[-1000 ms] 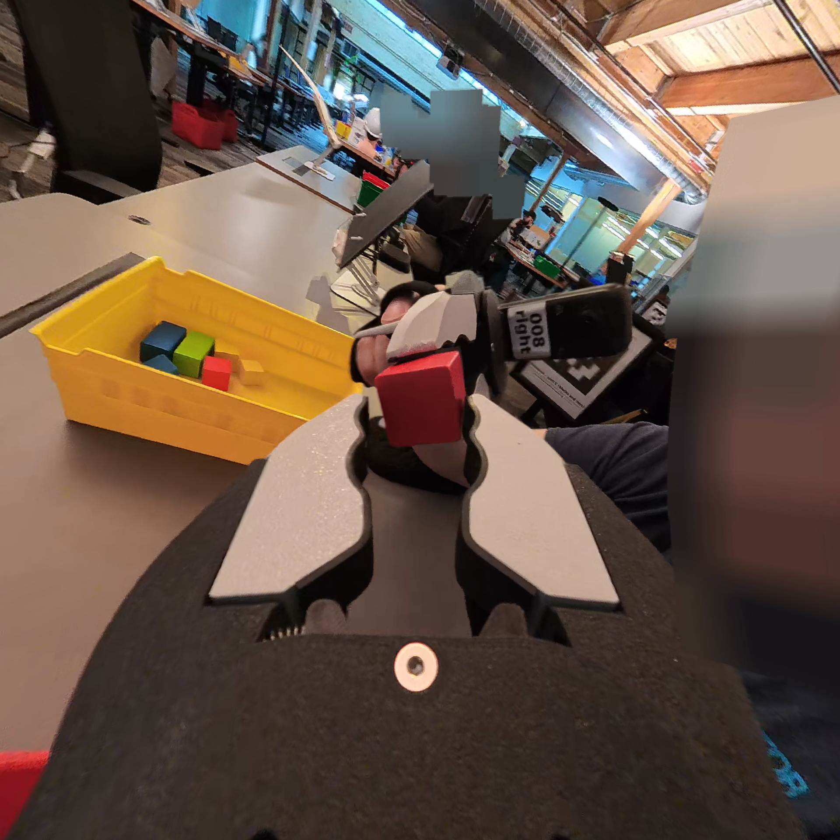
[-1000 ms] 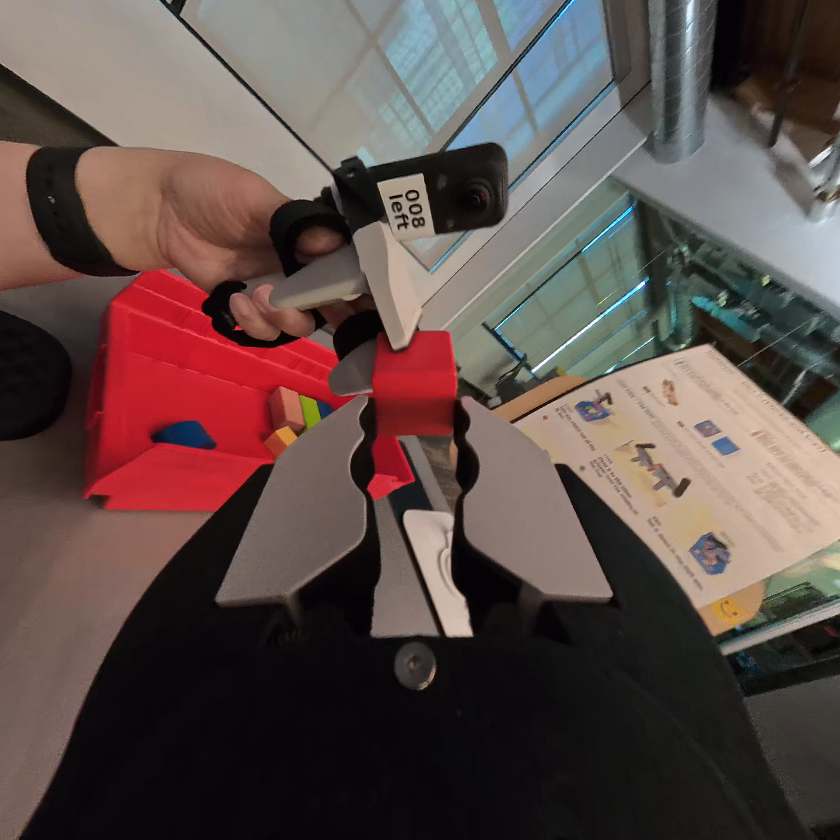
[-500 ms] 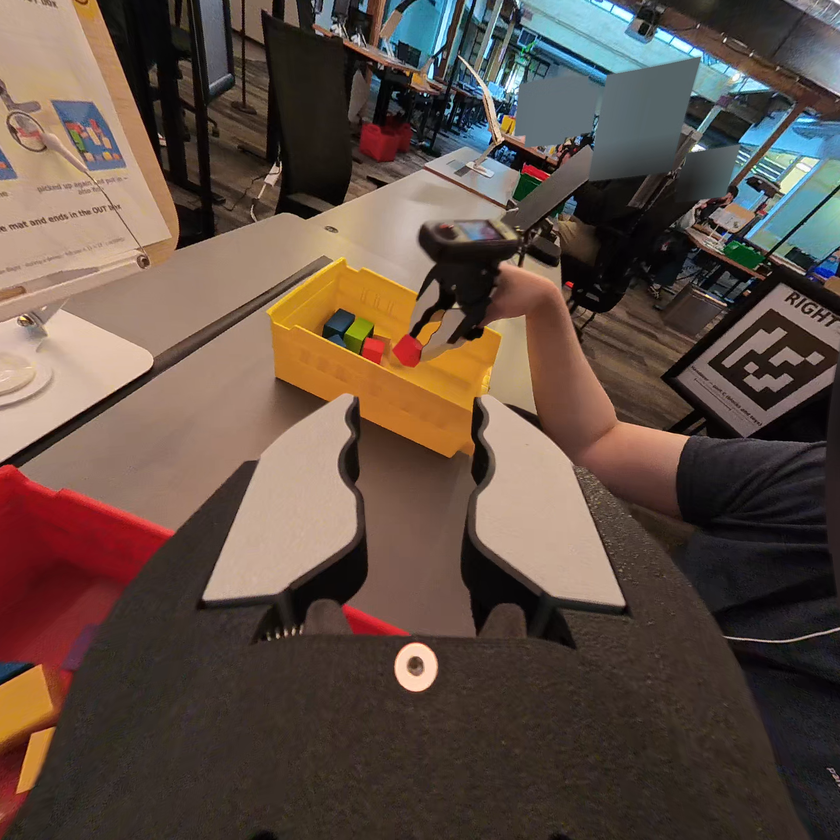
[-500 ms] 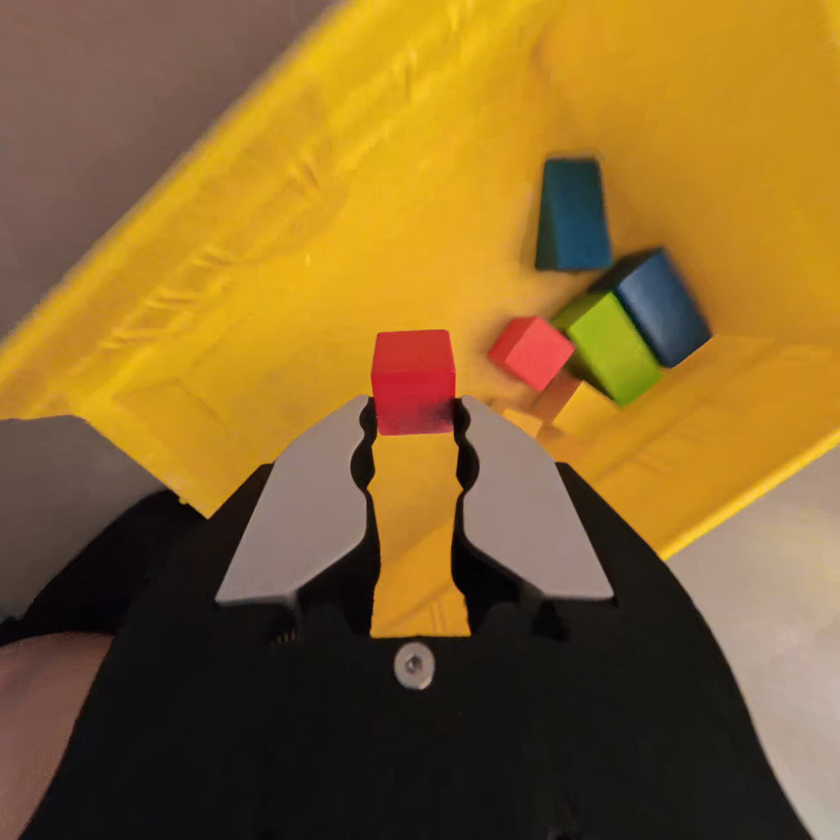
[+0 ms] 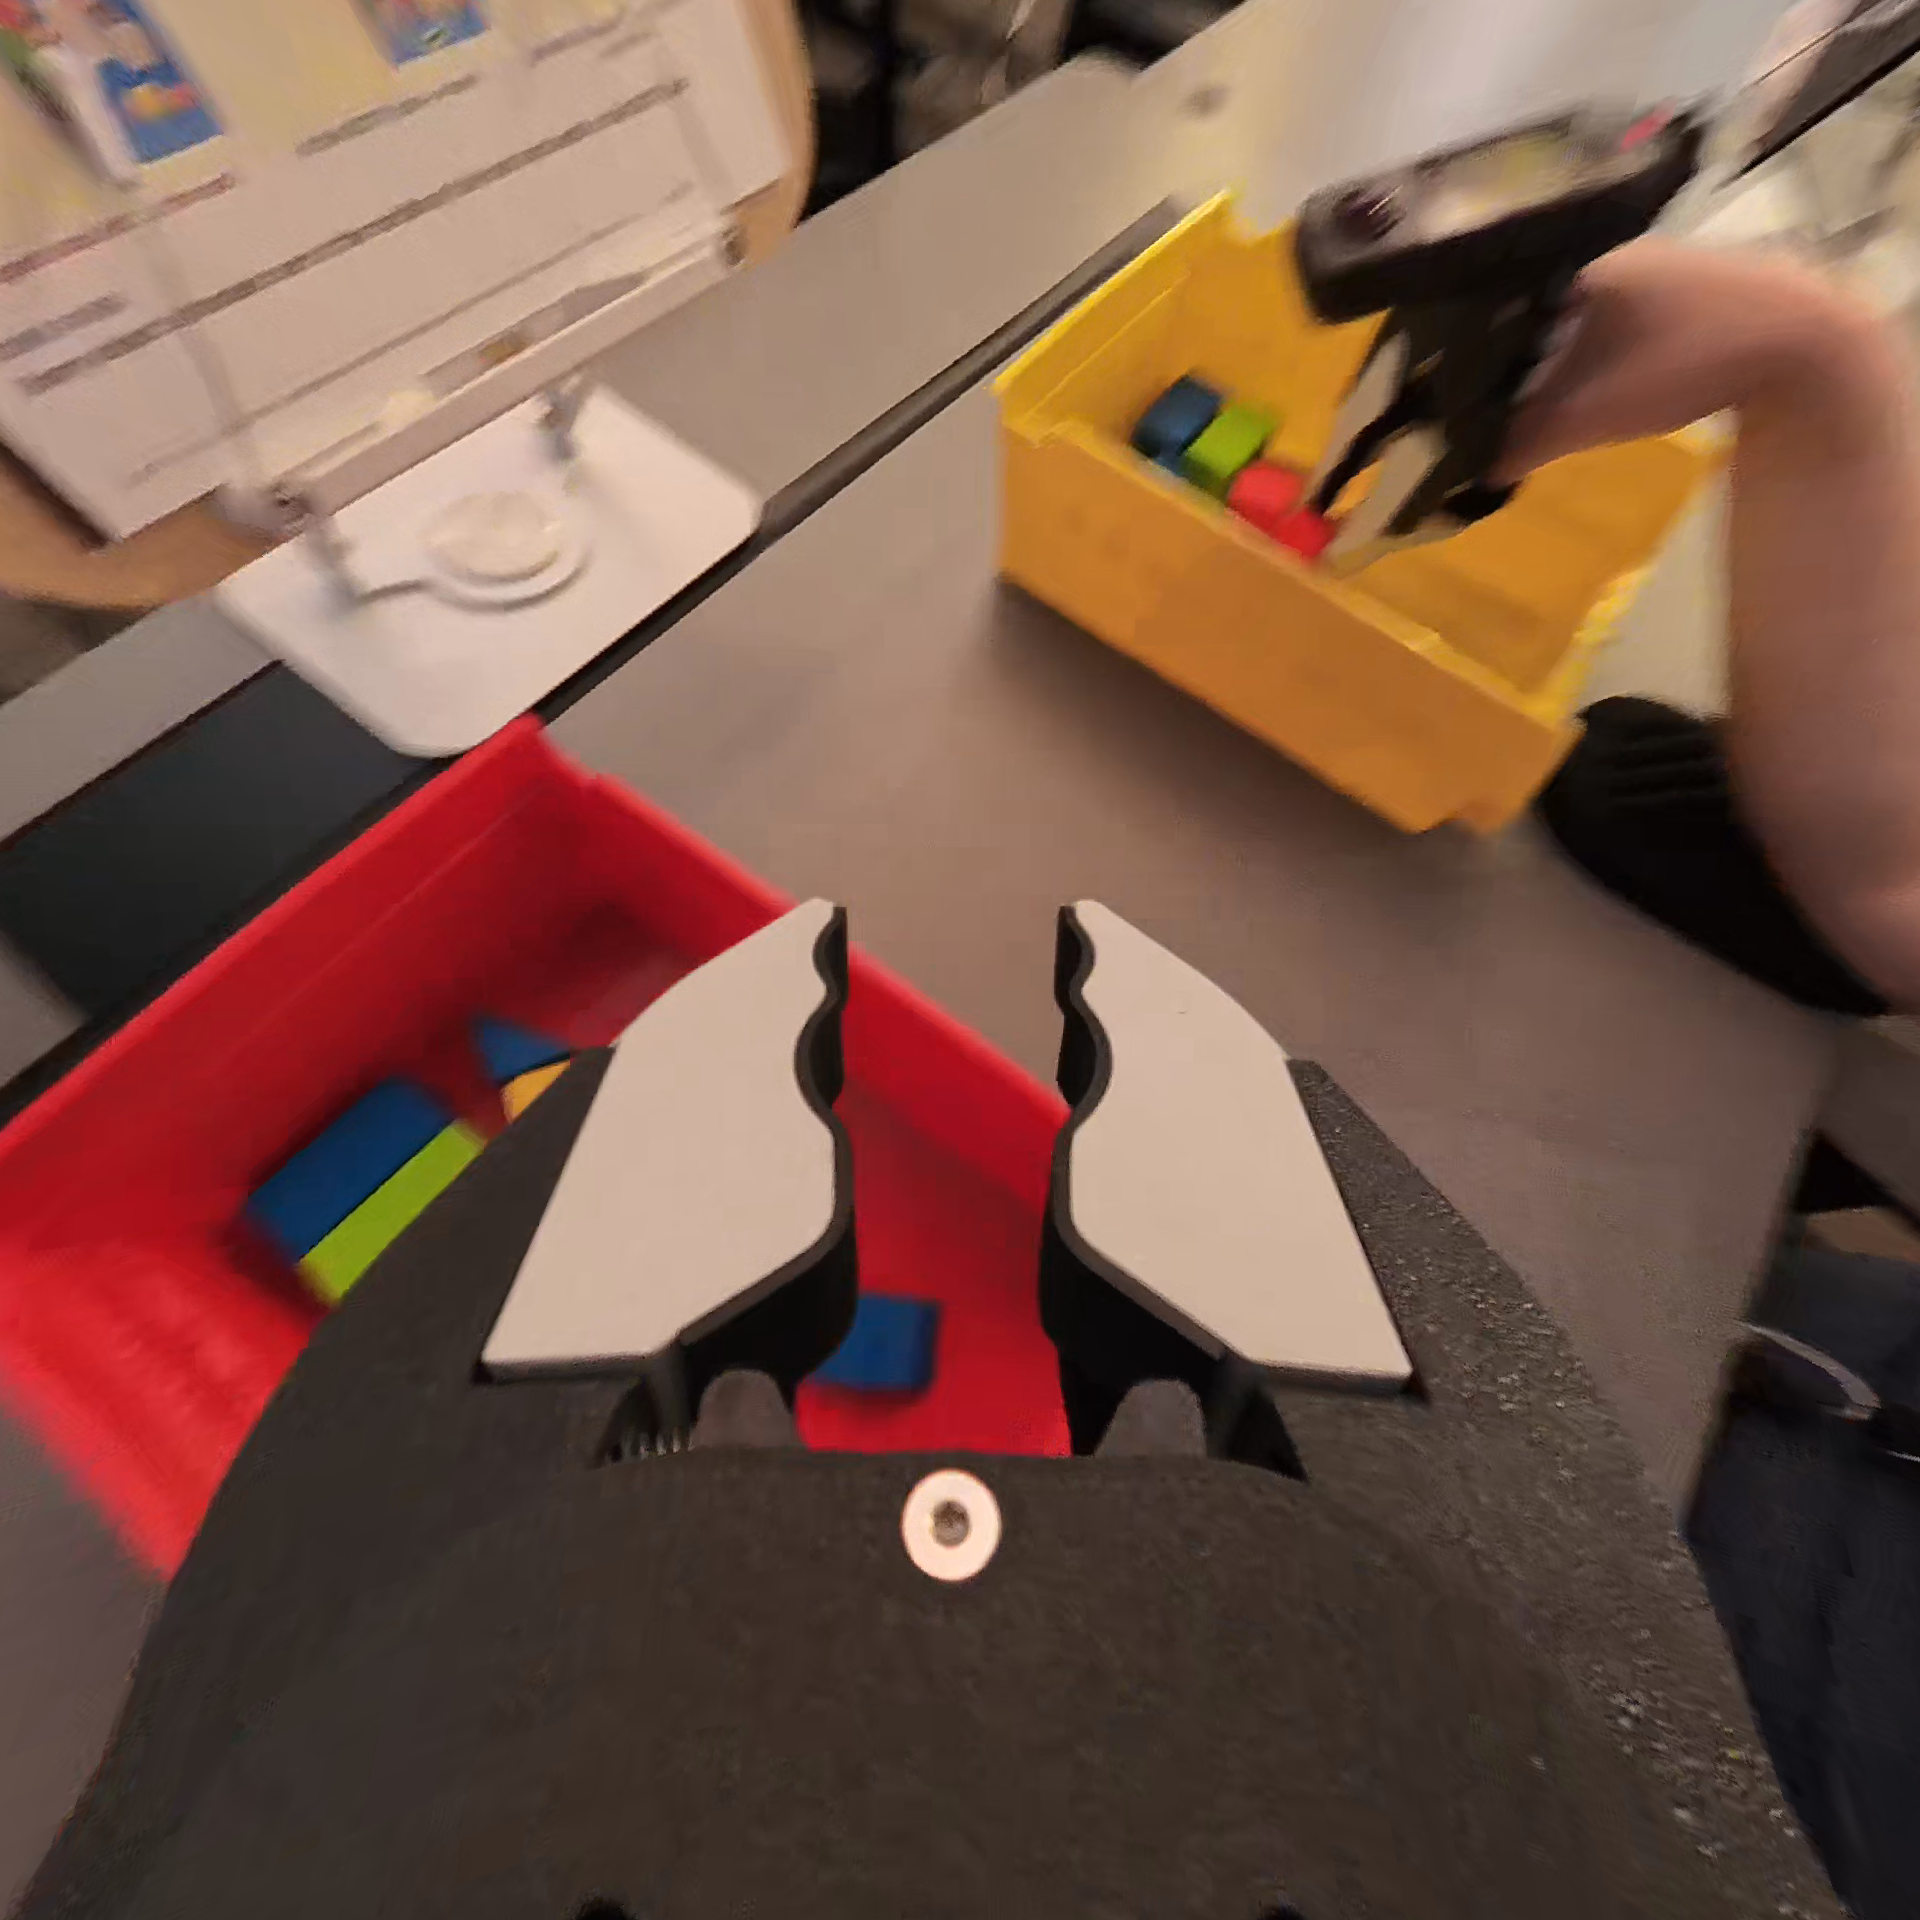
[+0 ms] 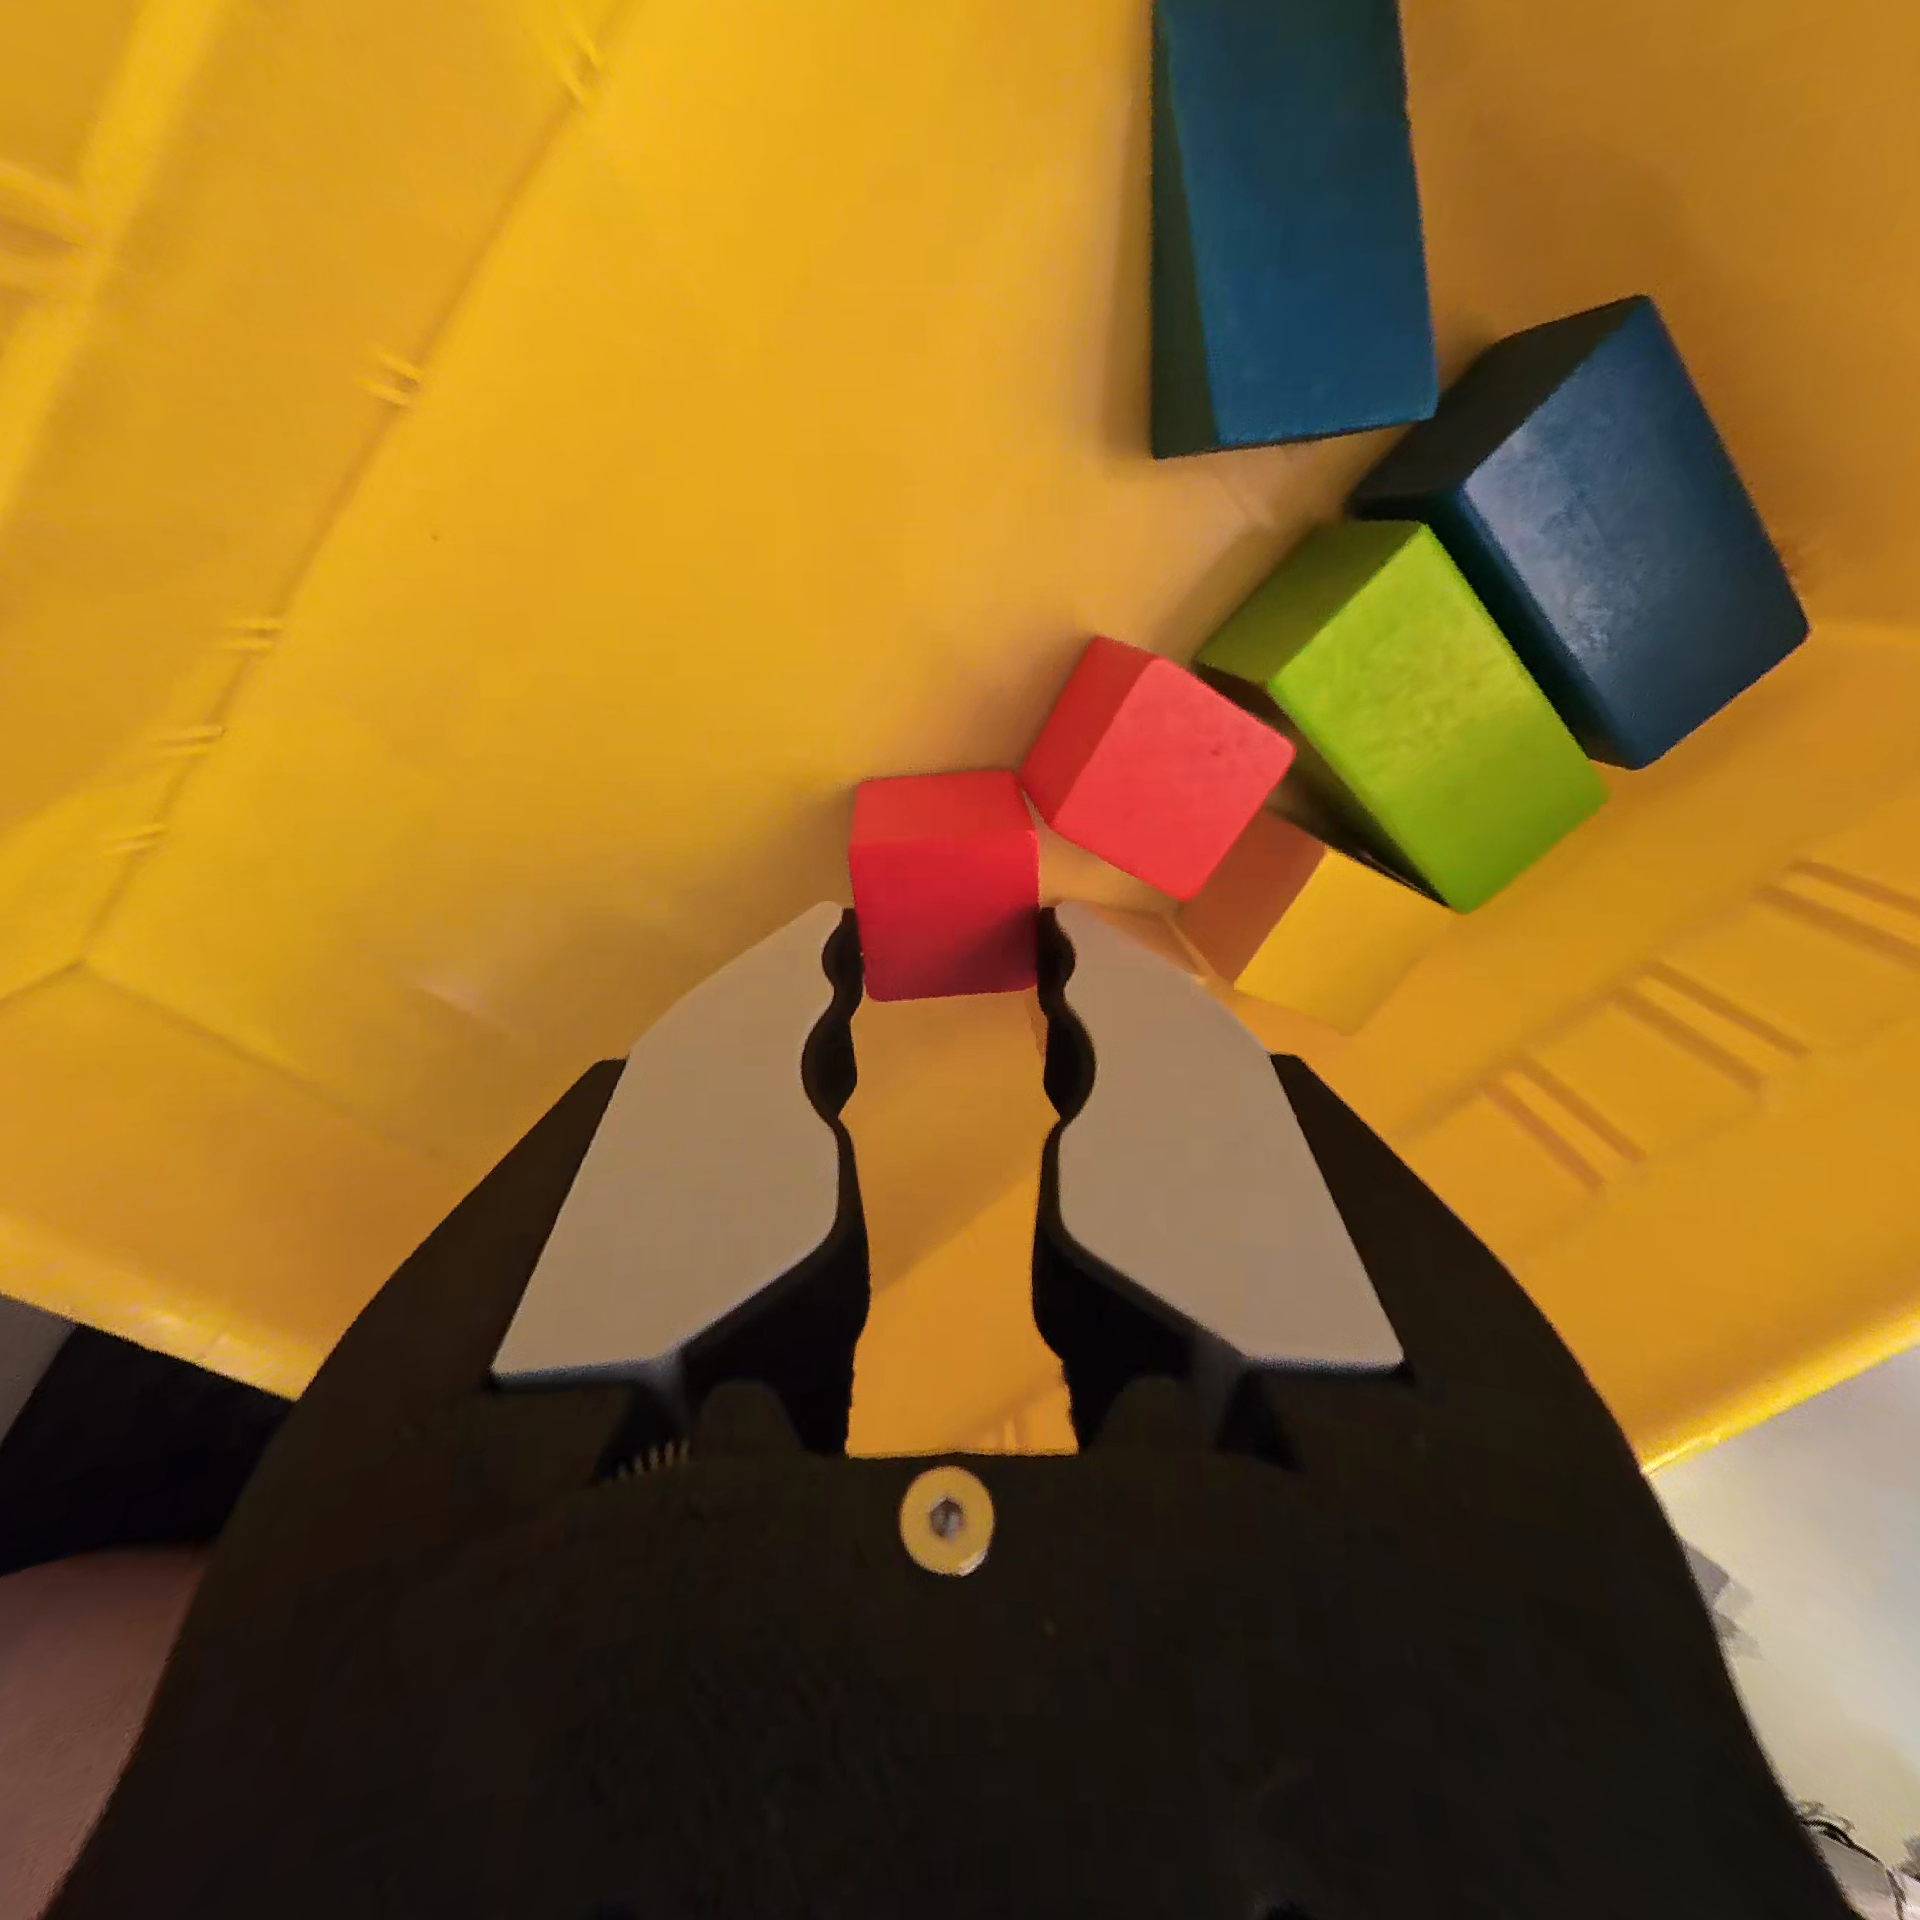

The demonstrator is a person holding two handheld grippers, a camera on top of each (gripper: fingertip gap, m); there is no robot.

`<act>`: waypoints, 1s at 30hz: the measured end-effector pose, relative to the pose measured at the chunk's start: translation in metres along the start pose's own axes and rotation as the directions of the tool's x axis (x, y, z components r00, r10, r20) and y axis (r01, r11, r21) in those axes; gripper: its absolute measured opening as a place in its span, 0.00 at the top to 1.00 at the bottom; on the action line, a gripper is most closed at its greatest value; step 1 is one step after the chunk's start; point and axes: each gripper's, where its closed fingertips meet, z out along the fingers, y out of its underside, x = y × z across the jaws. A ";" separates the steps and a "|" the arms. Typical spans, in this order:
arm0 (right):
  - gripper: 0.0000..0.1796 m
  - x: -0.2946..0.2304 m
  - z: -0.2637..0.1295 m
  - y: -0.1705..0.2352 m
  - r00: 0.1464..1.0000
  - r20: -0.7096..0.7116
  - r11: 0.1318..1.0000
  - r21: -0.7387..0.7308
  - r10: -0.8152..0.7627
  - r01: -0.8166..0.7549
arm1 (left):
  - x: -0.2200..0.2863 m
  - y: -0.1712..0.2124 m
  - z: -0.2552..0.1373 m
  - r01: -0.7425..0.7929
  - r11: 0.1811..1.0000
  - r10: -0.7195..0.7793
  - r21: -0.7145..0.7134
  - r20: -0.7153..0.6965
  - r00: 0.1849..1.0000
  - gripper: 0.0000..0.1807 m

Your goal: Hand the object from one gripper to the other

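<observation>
Right tool (image 6: 945, 914) clamped on red cube (image 6: 943, 883), low inside yellow bin (image 6: 416, 520), cube corner touching second red cube (image 6: 1158, 769). Left tool (image 5: 948, 940) apart, empty, above red bin (image 5: 343, 935). Risk: release here could nudge neighbour, or cube tips against it.

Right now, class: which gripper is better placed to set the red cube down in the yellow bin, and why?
Right. The right gripper is shut on the red cube, low inside the yellow bin beside the other blocks. The left gripper is open and empty, over the red bin.
</observation>
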 end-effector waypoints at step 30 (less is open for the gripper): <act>0.72 -0.069 -0.223 -0.133 0.714 -0.662 0.677 0.634 0.226 0.373 | -0.125 0.155 0.075 0.003 0.839 0.130 -0.544 0.206 0.970 0.74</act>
